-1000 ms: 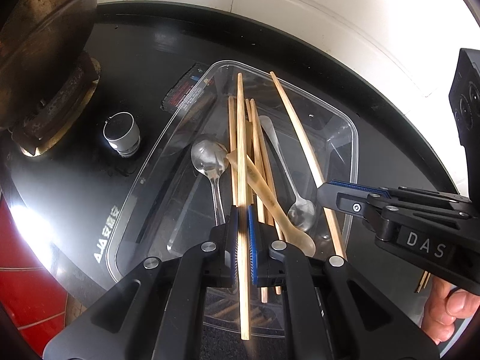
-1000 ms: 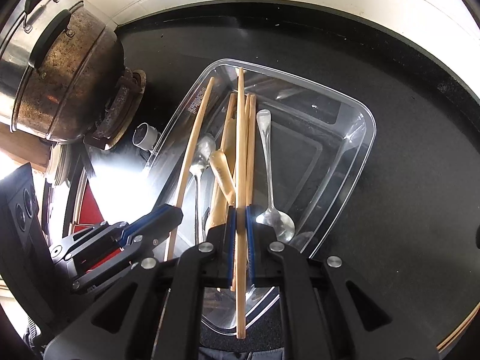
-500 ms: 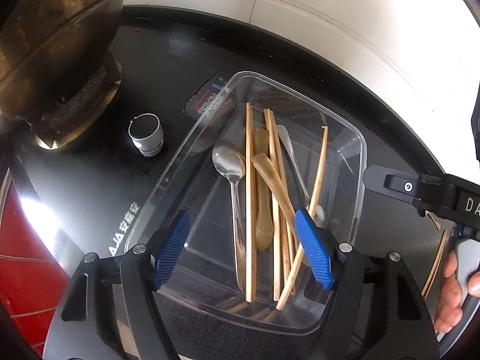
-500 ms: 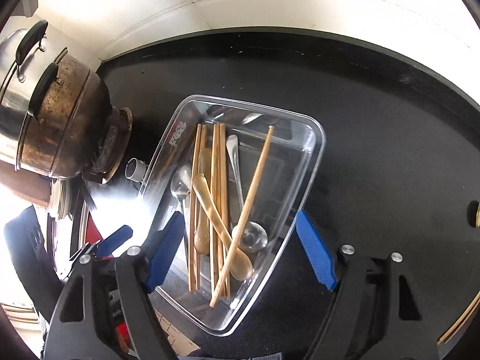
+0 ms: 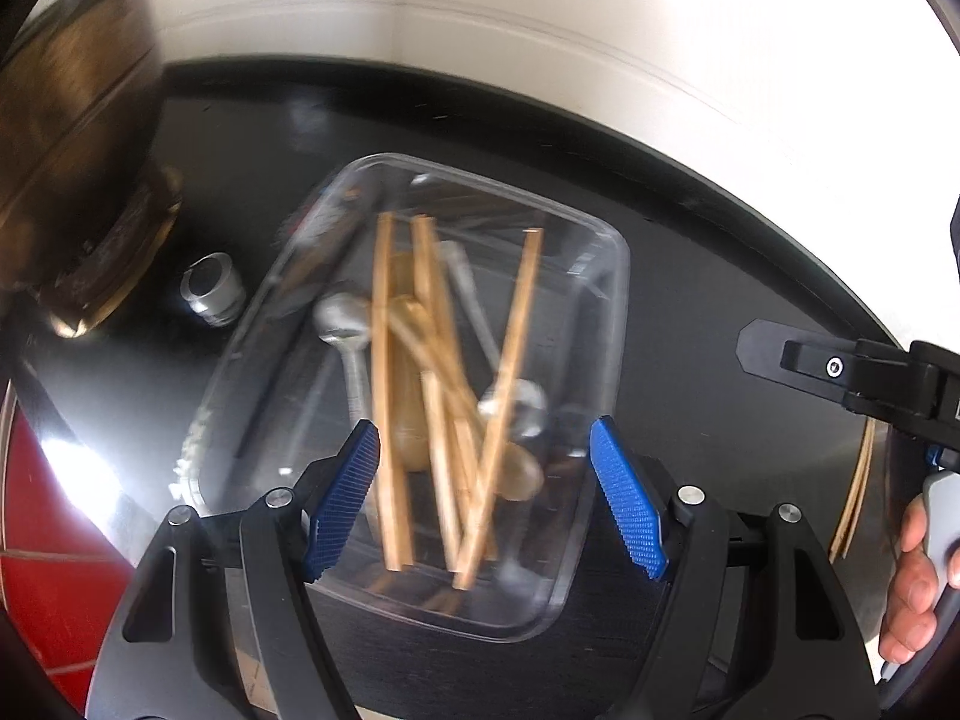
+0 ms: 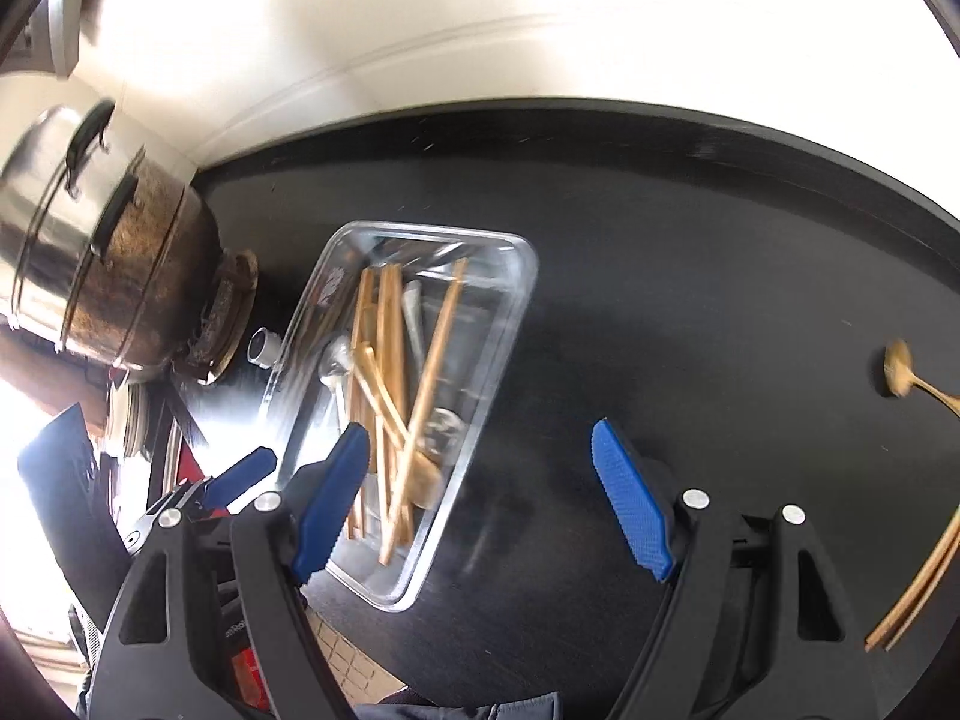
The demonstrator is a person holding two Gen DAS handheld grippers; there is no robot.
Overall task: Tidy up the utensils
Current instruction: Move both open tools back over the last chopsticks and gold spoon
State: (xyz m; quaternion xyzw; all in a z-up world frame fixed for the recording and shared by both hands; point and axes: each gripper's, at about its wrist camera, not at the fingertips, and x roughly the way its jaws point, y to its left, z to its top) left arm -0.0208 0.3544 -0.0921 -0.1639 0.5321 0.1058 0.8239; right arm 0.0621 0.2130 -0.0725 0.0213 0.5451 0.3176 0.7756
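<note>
Only your right view shows a wooden spoon (image 6: pixel 898 376) and chopsticks (image 6: pixel 918 594) loose at the worktop's (image 6: pixel 690 276) right edge | your left gripper (image 5: pixel 485 498), jaws apart and empty, hovers over the clear tray (image 5: pixel 606 324) of utensils | your right gripper (image 6: pixel 480 504), jaws apart, sits right of it.

A clear plastic tray (image 6: pixel 516 282) sits on the black counter, holding a loose pile of wooden chopsticks (image 5: pixel 384 396), one pale chopstick (image 5: pixel 510 372) lying slantwise across the rest, along with two metal spoons (image 5: pixel 342 318) and a wooden spoon (image 5: pixel 522 474); well apart to the right, another wooden spoon (image 6: pixel 900 369) and a pair of chopsticks (image 6: pixel 918 588) lie on the bare counter
</note>
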